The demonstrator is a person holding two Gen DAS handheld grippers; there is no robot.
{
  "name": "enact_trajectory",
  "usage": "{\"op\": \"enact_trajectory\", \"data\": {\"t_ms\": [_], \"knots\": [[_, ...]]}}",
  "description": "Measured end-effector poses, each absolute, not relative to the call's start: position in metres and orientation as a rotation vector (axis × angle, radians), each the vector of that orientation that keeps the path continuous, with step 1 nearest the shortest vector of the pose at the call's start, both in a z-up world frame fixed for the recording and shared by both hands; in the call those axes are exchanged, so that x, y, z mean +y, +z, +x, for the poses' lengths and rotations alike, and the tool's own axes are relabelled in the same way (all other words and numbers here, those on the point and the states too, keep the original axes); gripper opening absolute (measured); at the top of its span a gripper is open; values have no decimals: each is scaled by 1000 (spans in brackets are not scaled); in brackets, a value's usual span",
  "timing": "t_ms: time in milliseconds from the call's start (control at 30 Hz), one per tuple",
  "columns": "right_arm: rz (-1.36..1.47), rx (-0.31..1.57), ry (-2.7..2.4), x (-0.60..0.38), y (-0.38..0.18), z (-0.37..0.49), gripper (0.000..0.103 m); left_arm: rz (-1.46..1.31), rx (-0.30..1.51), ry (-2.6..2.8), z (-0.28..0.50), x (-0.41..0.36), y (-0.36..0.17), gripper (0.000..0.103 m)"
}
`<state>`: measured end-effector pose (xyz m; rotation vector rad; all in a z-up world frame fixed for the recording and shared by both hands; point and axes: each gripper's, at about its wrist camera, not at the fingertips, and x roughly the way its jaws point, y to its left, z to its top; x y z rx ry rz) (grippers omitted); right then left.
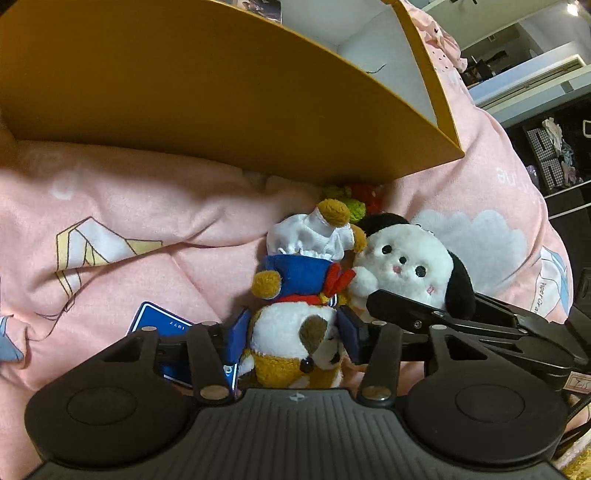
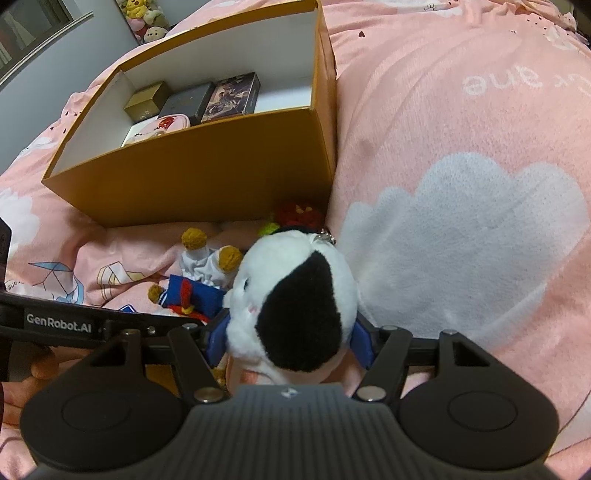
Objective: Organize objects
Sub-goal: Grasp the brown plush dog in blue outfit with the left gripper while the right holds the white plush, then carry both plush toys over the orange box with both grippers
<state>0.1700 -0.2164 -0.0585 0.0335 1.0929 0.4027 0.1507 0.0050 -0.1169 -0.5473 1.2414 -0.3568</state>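
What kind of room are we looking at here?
Most likely a bedroom: everything lies on a soft pink quilt printed with clouds, more plush toys sit on a far ledge, and dark shelving with clothes stands beyond.

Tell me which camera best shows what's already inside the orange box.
Right wrist: it looks down into the orange box, showing several small boxes on its white floor. Left wrist sees mostly its outer wall, contents nearly hidden.

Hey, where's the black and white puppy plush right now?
The puppy plush sits in the right claw, on the pink blanket just below the orange box, beside the sailor plush.
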Motion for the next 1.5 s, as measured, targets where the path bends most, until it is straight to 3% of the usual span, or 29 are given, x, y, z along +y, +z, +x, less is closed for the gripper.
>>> {"op": "enact_trajectory", "data": {"t_ms": [167, 433, 1000, 1200, 1500], "knots": [[30, 1090, 402, -217, -58, 168, 66, -488, 1209, -364, 147, -2, -104, 52], [-24, 1043, 410, -214, -35, 161, 66, -459, 1079, -379, 127, 5, -70, 51], [-131, 753, 574, -203, 79, 183, 66, -462, 736, -295, 142, 35, 39, 51], [-199, 725, 567, -182, 86, 225, 66, -477, 725, -167, 188, 18, 26, 51], [-336, 854, 555, -154, 48, 266, 66, -469, 762, -166, 222, 17, -6, 50]]}}
